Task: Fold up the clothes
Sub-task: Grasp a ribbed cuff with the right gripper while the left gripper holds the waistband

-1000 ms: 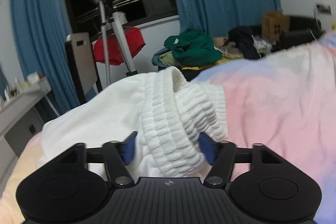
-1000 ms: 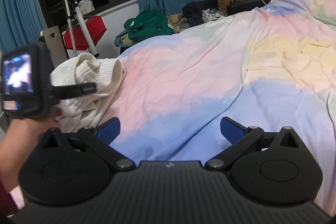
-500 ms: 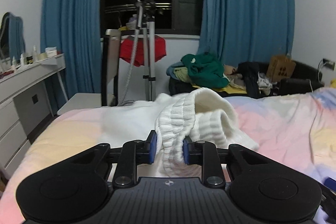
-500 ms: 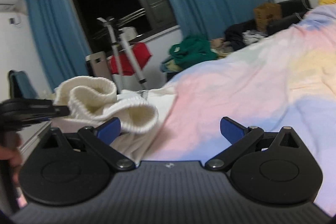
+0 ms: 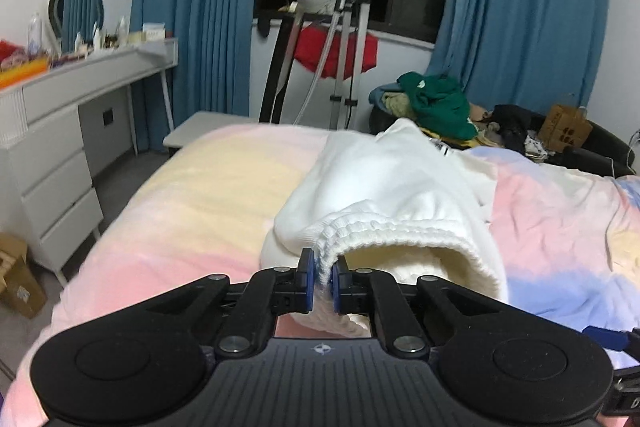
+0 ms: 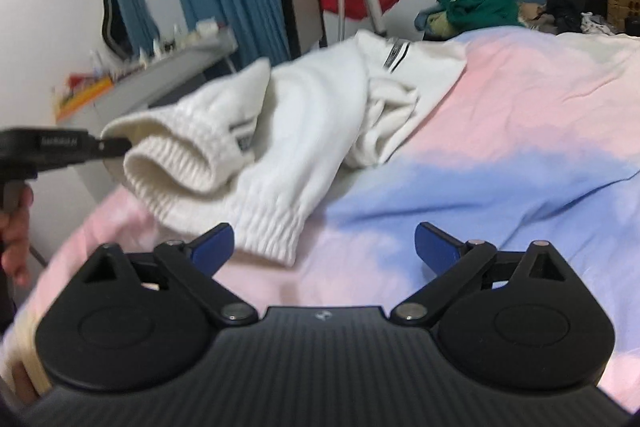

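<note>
A white knit sweater (image 5: 400,179) lies bunched on the pastel bedspread (image 5: 208,195). My left gripper (image 5: 322,279) is closing, and its blue pads pinch the sweater's ribbed hem (image 5: 400,231), lifting that edge off the bed. The right wrist view shows the same sweater (image 6: 312,107), with the left gripper (image 6: 116,145) holding the hem's opening from the left. My right gripper (image 6: 324,247) hovers low over the bed with its jaws wide, starting to close. A ribbed cuff (image 6: 272,227) lies just ahead of its left finger, and the pads touch nothing.
A white dresser (image 5: 52,131) with clutter stands left of the bed. Behind the bed are a metal stand (image 5: 348,47) with red cloth (image 5: 336,51), a pile of green clothes (image 5: 436,103) and a cardboard box (image 5: 564,131). A person's hand (image 6: 16,227) grips the left handle.
The left jaws closed onto the ribbed hem and carried it sideways, stretching the sweater out. The right gripper swung left, bringing the sweater's cuff close in front of it.
</note>
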Demonstrator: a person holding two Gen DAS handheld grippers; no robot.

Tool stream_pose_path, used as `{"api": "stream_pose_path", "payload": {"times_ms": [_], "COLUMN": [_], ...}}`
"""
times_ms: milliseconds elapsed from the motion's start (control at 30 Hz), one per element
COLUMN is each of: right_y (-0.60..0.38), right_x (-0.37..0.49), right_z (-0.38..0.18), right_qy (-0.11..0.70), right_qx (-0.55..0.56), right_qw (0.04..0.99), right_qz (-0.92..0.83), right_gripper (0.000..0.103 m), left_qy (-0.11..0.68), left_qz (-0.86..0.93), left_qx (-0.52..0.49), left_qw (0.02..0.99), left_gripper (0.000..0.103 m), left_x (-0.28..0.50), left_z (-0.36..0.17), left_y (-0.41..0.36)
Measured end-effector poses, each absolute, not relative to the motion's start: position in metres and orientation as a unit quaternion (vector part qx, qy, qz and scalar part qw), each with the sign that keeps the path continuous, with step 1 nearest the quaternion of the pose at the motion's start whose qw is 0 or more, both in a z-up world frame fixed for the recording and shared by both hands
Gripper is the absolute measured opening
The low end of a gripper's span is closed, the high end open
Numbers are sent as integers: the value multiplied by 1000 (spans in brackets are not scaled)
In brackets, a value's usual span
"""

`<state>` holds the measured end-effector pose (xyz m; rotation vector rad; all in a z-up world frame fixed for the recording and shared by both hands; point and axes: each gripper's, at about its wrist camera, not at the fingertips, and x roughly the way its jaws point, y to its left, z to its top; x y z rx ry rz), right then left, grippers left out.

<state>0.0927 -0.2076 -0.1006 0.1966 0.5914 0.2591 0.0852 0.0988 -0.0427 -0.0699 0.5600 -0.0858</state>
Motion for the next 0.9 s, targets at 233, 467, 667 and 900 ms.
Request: {"api": "stream_pose_path", "payload": {"times_ms": [233,467,667,900], "right_y": [-180,-160,-155,-154], "right_x": [116,130,138,149], "right_z": [-113,-129,-127,-128], "right_qy": [332,320,269,264], "right_qx": [31,-24,16,45], "right_qw": [929,938,955,955], "right_qz": [160,129,125,125], "right_gripper": [76,53,52,27], "left_qy": [300,322,342,350], "left_qz": [-50,-40,-40,-31], "left_qx": [-4,-9,3,22], "left_qw": [952,946,939,936], "left_gripper": [10,13,17,18], "left_x": [97,118,141,147], "left_z": [-63,-71,-82,-86], "left_y": [98,98,86,73]}}
